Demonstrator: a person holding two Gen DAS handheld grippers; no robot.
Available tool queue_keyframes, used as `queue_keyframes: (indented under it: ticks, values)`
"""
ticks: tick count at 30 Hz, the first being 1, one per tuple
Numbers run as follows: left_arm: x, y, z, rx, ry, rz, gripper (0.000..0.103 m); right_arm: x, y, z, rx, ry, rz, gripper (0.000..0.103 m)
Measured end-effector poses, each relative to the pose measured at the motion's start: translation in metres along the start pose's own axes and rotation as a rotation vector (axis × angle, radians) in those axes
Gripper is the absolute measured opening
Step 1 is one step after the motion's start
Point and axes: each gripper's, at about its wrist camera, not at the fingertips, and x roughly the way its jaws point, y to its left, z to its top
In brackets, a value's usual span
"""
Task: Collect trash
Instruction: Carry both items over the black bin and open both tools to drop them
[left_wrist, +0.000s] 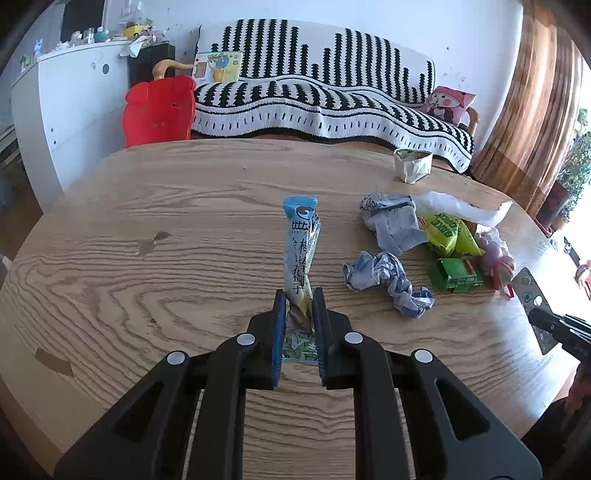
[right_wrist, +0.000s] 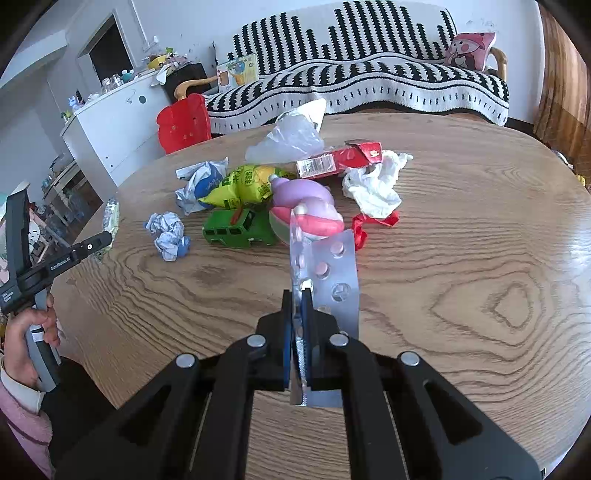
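**Both tools loaded, the trash heap beside the green toy bus**

My left tool (left_wrist: 299, 295) is pinching a long blue and white snack wrapper (left_wrist: 301, 251), which stands up out of the pads above the oval wood-grain bench (left_wrist: 147, 221). My right tool (right_wrist: 296, 295) is pressed together on a silver foil pill blister sheet (right_wrist: 332, 273), bent and sticking up in front of the camera, so it hides part of the heap behind it.

I take the green toy bus (right_wrist: 236, 229) as my mark. Just left of it lies a crumpled blue and white paper ball (right_wrist: 168, 236). Behind the bus, touching it, is a yellow-green snack bag (right_wrist: 243, 182), and left of that bag a crushed blue and white wrapper (right_wrist: 201, 181). Right of the bus, pressed against it, sits a purple and pink plastic toy (right_wrist: 306, 203). Further back from the bus lie a clear plastic bag (right_wrist: 291, 136) and a red cardboard box (right_wrist: 340, 158). Well right of the bus are a crumpled white tissue (right_wrist: 373, 184) and a red ribbon scrap (right_wrist: 373, 223) just in front of it.

In the left view a crumpled white paper cup (left_wrist: 412, 164) stands apart, far behind the bus near the bench's back edge. Beyond the bench are a red plastic chair back (left_wrist: 159, 110) and a sofa under a black and white patterned throw (left_wrist: 332, 92).
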Motion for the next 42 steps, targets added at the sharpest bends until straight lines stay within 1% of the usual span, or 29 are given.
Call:
queue_keyframes:
  ticks: [3, 7, 10, 14, 16, 19, 22, 24, 25, 27, 28, 29, 30, 31, 32, 33, 34, 35, 36, 37, 38, 39, 40, 41, 42]
  values:
    - [0.001, -0.004, 0.002, -0.005, 0.0, -0.009, 0.014, 0.006, 0.004, -0.002, 0.01, 0.027, 0.084, 0.005]
    - [0.001, -0.009, 0.003, 0.002, -0.006, -0.018, 0.014, 0.009, 0.018, -0.005, -0.037, 0.042, 0.138, 0.005]
    - [0.002, -0.01, 0.003, 0.004, -0.003, -0.02, 0.014, 0.009, 0.022, -0.005, -0.051, 0.039, 0.131, 0.005]
    - [0.004, -0.007, 0.0, -0.015, 0.008, -0.025, 0.014, 0.015, 0.019, -0.004, -0.033, 0.053, 0.118, 0.005]
    - [0.007, -0.009, -0.003, -0.026, 0.024, -0.038, 0.014, 0.016, 0.019, -0.003, -0.025, 0.054, 0.125, 0.005]
    - [0.003, -0.02, -0.003, -0.029, 0.044, -0.071, 0.014, 0.007, 0.021, 0.001, -0.034, 0.018, 0.121, 0.006]
    - [-0.015, -0.045, 0.003, 0.007, 0.017, -0.11, 0.014, -0.022, 0.016, 0.01, -0.017, -0.066, 0.126, 0.005]
    - [-0.027, -0.07, 0.008, 0.046, -0.002, -0.152, 0.014, -0.058, 0.002, 0.015, 0.024, -0.155, 0.128, 0.005]
    - [-0.035, -0.093, 0.012, 0.084, -0.011, -0.194, 0.014, -0.084, -0.011, 0.015, 0.059, -0.213, 0.12, 0.005]
    - [-0.044, -0.127, 0.015, 0.138, -0.02, -0.252, 0.014, -0.12, -0.034, 0.008, 0.105, -0.272, 0.081, 0.005]
    - [-0.05, -0.155, 0.017, 0.178, -0.022, -0.301, 0.014, -0.138, -0.049, 0.003, 0.128, -0.296, 0.053, 0.005]
    - [-0.055, -0.176, 0.018, 0.206, -0.021, -0.343, 0.014, -0.16, -0.07, -0.007, 0.164, -0.318, 0.015, 0.005]
    - [-0.062, -0.207, 0.017, 0.248, -0.016, -0.404, 0.014, -0.176, -0.086, -0.016, 0.194, -0.331, -0.012, 0.005]
    - [-0.066, -0.231, 0.014, 0.279, -0.006, -0.453, 0.014, -0.192, -0.104, -0.027, 0.229, -0.341, -0.037, 0.005]
    - [-0.072, -0.26, 0.009, 0.315, 0.012, -0.513, 0.014, -0.213, -0.126, -0.042, 0.281, -0.352, -0.068, 0.006]
    - [-0.076, -0.283, 0.003, 0.344, 0.028, -0.556, 0.014, -0.23, -0.143, -0.056, 0.324, -0.362, -0.095, 0.006]
    - [-0.082, -0.321, -0.009, 0.392, 0.071, -0.636, 0.014, -0.246, -0.156, -0.071, 0.356, -0.366, -0.123, 0.006]
    - [-0.087, -0.349, -0.021, 0.429, 0.111, -0.695, 0.014, -0.263, -0.169, -0.09, 0.382, -0.366, -0.165, 0.006]
    - [-0.09, -0.376, -0.037, 0.467, 0.154, -0.749, 0.014, -0.275, -0.177, -0.106, 0.401, -0.36, -0.199, 0.006]
    - [-0.094, -0.41, -0.062, 0.521, 0.216, -0.809, 0.014, -0.283, -0.186, -0.124, 0.422, -0.346, -0.225, 0.006]
    - [-0.095, -0.437, -0.087, 0.567, 0.273, -0.846, 0.014, -0.289, -0.196, -0.147, 0.457, -0.322, -0.247, 0.006]
    - [-0.094, -0.459, -0.111, 0.613, 0.325, -0.869, 0.014, -0.289, -0.206, -0.168, 0.497, -0.293, -0.265, 0.006]
    - [-0.088, -0.483, -0.144, 0.661, 0.392, -0.881, 0.014, -0.286, -0.214, -0.184, 0.536, -0.265, -0.273, 0.006]
    - [-0.082, -0.496, -0.165, 0.68, 0.443, -0.883, 0.014, -0.278, -0.229, -0.213, 0.621, -0.222, -0.26, 0.006]
    - [-0.074, -0.506, -0.185, 0.687, 0.503, -0.887, 0.013, -0.273, -0.238, -0.231, 0.67, -0.203, -0.247, 0.006]
